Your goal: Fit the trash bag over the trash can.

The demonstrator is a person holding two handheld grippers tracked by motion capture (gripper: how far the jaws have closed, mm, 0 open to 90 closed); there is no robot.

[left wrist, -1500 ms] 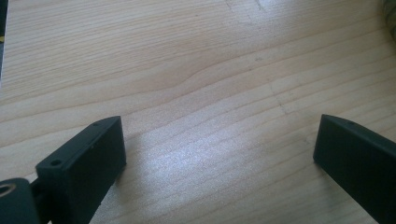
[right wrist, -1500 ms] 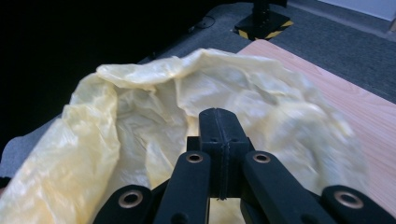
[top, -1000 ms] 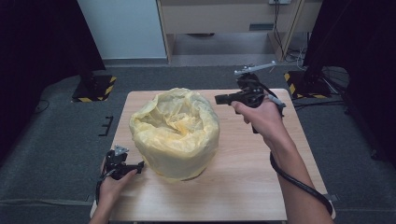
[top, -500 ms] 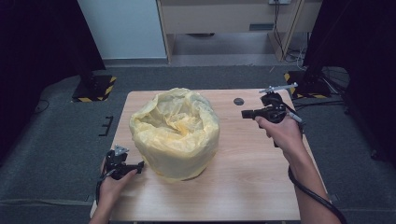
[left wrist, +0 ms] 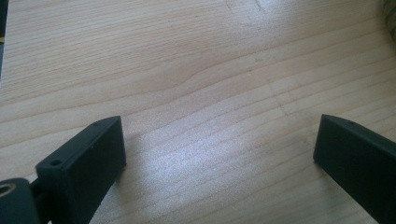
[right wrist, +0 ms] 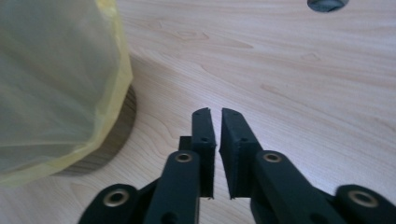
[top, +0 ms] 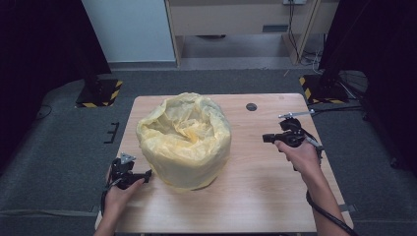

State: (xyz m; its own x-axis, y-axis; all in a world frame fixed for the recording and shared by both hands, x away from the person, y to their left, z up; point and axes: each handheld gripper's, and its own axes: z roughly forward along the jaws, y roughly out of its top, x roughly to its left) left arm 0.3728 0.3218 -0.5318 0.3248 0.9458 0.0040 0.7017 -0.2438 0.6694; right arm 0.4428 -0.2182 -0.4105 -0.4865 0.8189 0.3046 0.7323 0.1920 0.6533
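A round bin lined with a yellow plastic bag (top: pixel 184 140) stands in the middle of the wooden table (top: pixel 255 196). My left gripper (top: pixel 147 173) rests low at the front left, pointing at the bin's base. Its jaws are wide open over bare wood (left wrist: pixel 219 154). My right gripper (top: pixel 265 138) hovers to the right of the bin and points left at it. Its jaws have just been opening and stand a narrow slit apart (right wrist: pixel 218 114) with nothing between them. The yellow bag (right wrist: pixel 51 84) and the bin's dark base (right wrist: pixel 119 135) lie ahead on the left.
A dark round grommet (top: pixel 251 106) sits in the table near its far edge, also seen as a grommet (right wrist: pixel 328 4) at the top of the right gripper view. Black-and-yellow stand bases (top: pixel 101 93) rest on the grey floor beyond the table.
My right hand has come down and moved right, from beside the bag's rim to low over the table's right side. Its jaws have parted slightly. The left hand has stayed put.
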